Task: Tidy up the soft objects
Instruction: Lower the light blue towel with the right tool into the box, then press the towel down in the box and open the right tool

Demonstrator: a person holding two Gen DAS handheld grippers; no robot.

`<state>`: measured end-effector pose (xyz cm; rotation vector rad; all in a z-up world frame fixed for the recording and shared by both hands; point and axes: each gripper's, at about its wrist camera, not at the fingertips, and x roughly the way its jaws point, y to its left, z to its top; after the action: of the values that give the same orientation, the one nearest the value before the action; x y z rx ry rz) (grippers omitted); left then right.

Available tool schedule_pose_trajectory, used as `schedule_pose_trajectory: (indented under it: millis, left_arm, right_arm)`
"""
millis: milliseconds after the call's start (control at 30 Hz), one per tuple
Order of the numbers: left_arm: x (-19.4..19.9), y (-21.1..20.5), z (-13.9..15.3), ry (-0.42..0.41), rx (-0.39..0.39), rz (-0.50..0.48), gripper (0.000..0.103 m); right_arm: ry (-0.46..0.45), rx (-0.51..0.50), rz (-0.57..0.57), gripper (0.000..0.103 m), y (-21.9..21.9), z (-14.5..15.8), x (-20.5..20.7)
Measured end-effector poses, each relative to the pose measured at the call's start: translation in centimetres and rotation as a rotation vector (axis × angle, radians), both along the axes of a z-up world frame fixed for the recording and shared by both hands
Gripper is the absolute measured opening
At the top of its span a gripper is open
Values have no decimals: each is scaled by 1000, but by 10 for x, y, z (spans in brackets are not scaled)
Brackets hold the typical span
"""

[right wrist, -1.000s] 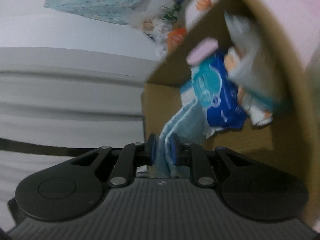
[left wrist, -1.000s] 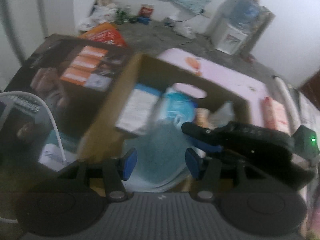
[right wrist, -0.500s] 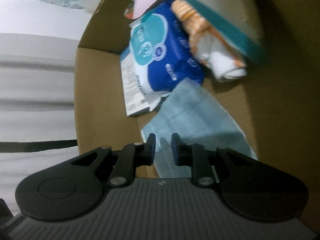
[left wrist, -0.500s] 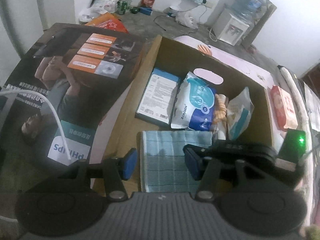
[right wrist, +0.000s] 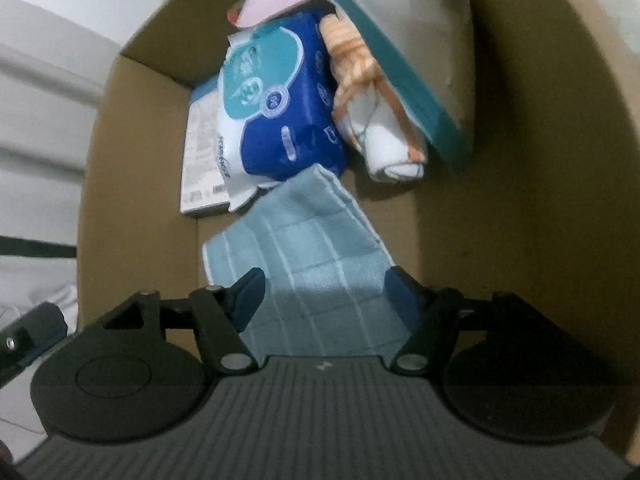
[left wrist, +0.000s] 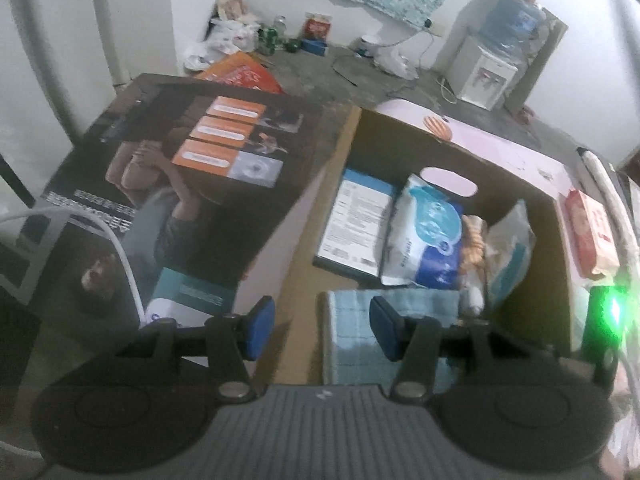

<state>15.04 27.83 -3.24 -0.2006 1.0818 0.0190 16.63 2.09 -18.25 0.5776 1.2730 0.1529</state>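
Blue towel let go, flat on the box floor.
Right gripper, pinching the towel a second ago, is opening with nothing pressed; left gripper hovers spread, empty. Box gains another soft item beside the wipes.

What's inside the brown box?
In the box: a blue towel, wipes pack, flat carton, rolled orange-white cloth and teal-edged pouch. Anything beneath them is hidden.
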Motion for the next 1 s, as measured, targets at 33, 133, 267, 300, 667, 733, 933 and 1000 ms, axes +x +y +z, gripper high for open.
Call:
schedule_pose_trajectory:
  millis: [33, 133, 267, 300, 667, 733, 933, 1000]
  left_arm:
    - [0, 2, 0, 0, -1, 7, 53]
    - [1, 7, -1, 4, -8, 19, 53]
    - [-1, 10, -1, 6, -2, 17, 53]
    - [-2, 10, -2, 10, -3, 17, 53]
    - [-5, 12, -7, 28, -14, 21, 53]
    - [-6, 12, -7, 29, -13, 20, 53]
    - [-7, 9, -9, 36, -16, 18, 53]
    - [-8, 8, -9, 37, -13, 18, 53]
  right_arm:
    - [-3, -16, 14, 68, 3, 1, 0]
    - [-11, -1, -17, 64, 6, -1, -2]
    - [-2, 50, -62, 58, 11, -4, 1]
    - [0, 63, -72, 56, 13, -3, 2]
    - [29, 218, -183, 56, 38, -23, 11]
    - [30, 253, -185, 57, 40, -26, 12]
    - [63, 399, -192, 58, 46, -38, 13]
    - [57, 430, -168, 58, 51, -38, 13]
